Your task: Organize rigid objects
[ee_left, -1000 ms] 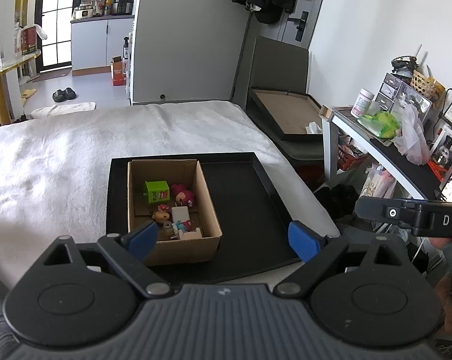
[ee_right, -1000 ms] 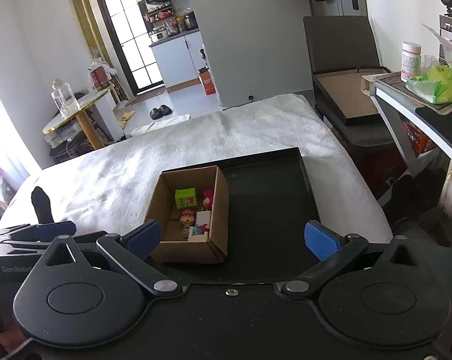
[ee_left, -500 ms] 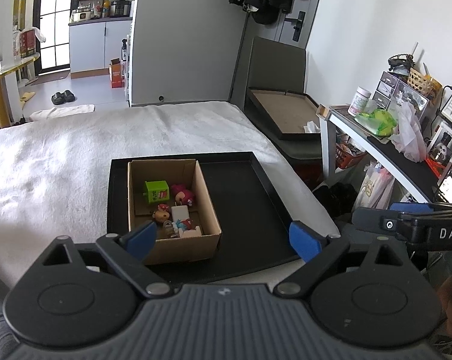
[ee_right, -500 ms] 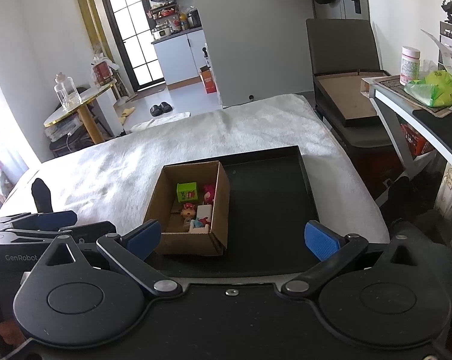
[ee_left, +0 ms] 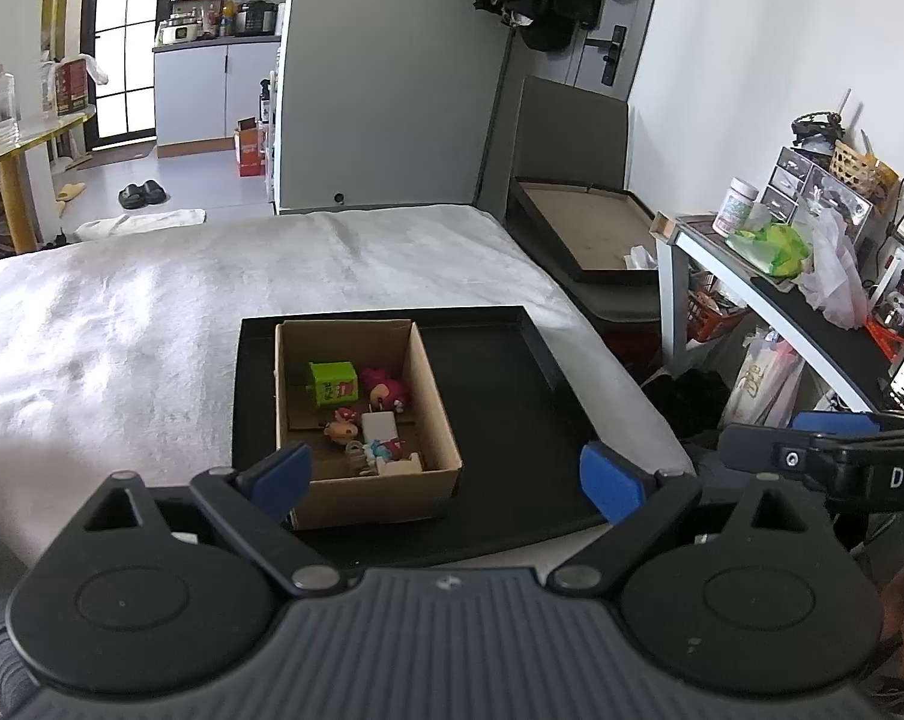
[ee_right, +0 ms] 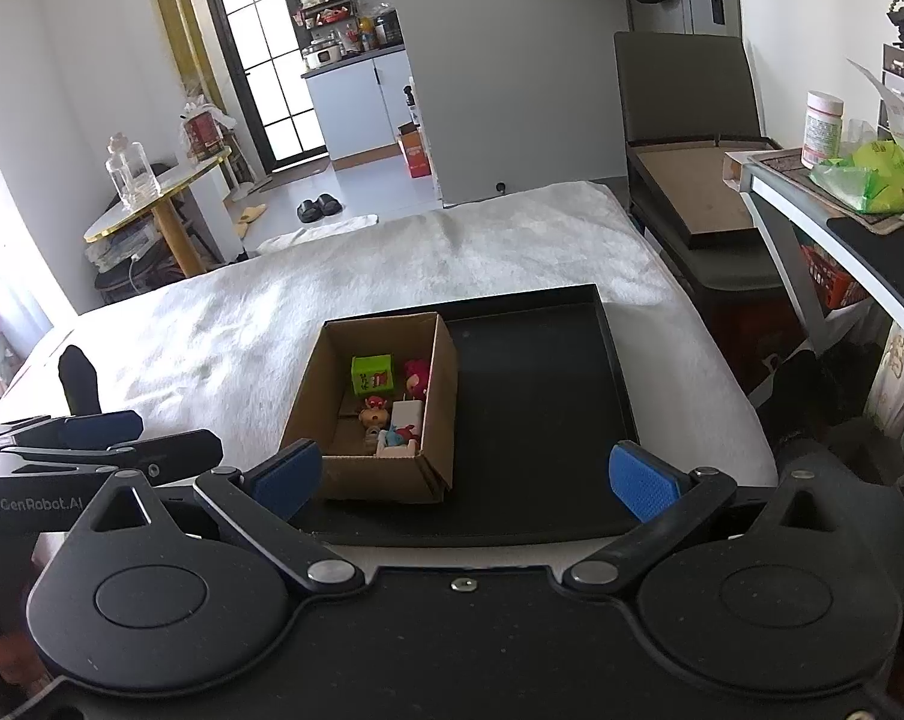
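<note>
An open cardboard box (ee_left: pixel 434 414) (ee_right: pixel 437 420) stands in the left part of a black tray (ee_left: pixel 512 408) (ee_right: pixel 542 408) on a white-covered table. Inside lie a green cube (ee_left: pixel 332 382) (ee_right: pixel 372 373), a pink-red toy (ee_left: pixel 386 391) (ee_right: pixel 416 377), a small brown figure (ee_left: pixel 342 427) (ee_right: pixel 374 411), a white block (ee_left: pixel 381 425) (ee_right: pixel 407 415) and more small pieces. My left gripper (ee_left: pixel 446 477) is open and empty, back from the tray's near edge. My right gripper (ee_right: pixel 467 477) is open and empty, also short of the tray.
The white cloth (ee_left: pixel 152 312) covers the table to the left and behind. A dark chair holding a flat board (ee_left: pixel 590 228) stands behind right. A cluttered desk (ee_left: pixel 812 276) is at the right. The tray's right half is bare.
Both grippers have drawn back and risen slightly from the tray; both stay open. The box and toys have not moved.
</note>
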The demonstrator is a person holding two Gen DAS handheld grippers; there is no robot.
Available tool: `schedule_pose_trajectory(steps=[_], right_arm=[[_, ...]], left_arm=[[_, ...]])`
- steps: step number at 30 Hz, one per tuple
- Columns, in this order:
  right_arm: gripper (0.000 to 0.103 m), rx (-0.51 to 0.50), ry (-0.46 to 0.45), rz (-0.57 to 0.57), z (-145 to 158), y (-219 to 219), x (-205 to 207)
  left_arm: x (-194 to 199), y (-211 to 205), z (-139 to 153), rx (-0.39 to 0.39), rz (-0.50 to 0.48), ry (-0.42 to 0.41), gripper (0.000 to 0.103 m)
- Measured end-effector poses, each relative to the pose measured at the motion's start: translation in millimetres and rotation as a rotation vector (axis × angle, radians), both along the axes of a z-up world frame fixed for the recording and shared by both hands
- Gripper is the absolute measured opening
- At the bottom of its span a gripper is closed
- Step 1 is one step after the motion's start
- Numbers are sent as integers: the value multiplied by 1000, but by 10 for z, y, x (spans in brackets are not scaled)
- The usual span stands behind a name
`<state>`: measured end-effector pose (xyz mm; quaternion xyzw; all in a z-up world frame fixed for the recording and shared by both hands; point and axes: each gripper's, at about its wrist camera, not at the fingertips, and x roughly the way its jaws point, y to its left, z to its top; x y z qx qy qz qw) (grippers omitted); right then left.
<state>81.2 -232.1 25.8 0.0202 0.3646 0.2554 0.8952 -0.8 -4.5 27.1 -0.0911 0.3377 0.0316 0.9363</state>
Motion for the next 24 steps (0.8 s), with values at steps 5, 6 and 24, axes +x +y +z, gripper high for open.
schedule_pose_trajectory(steps=[5,6,24], right_arm=[[103,-2,2,5,2,9,-1],[103,-2,1,6,5,13,-4],[103,17,9,6,51,17,-11]], left_arm=[[-4,13,11,5,2,2,96],[-7,6,11,7,2,2,96],[-6,14,21,21,11,13,96]])
